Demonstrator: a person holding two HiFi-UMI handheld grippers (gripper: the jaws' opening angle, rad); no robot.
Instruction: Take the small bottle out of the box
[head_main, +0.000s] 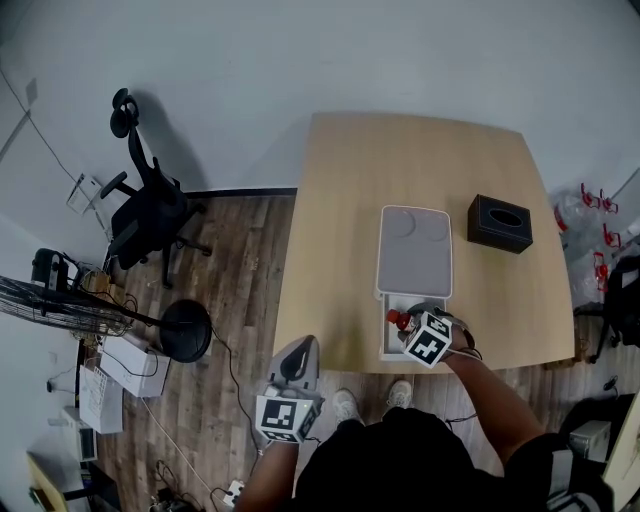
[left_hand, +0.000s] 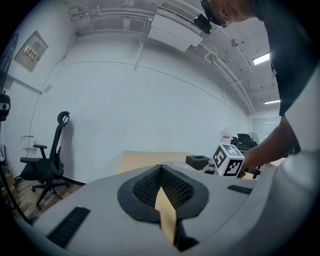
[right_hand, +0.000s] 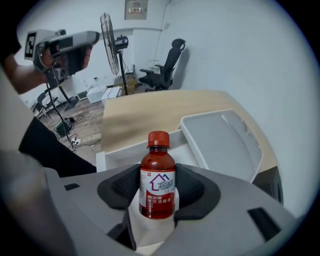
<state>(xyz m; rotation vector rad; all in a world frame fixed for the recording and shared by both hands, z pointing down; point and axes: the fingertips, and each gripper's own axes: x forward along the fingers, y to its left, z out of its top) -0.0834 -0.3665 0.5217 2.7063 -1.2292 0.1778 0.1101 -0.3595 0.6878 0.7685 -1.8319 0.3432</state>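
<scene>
The right gripper (right_hand: 158, 194) grips the small brown red-capped plastic bottle (right_hand: 158, 172), the open white box (right_hand: 129, 150) just beneath; carrying it clear remains.

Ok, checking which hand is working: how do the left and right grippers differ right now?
The right gripper is shut on the small bottle; the left gripper is shut on nothing. The right one is over the white box on the table; the left one is held by the table's near-left corner, away from the box. Both carry marker cubes.
</scene>
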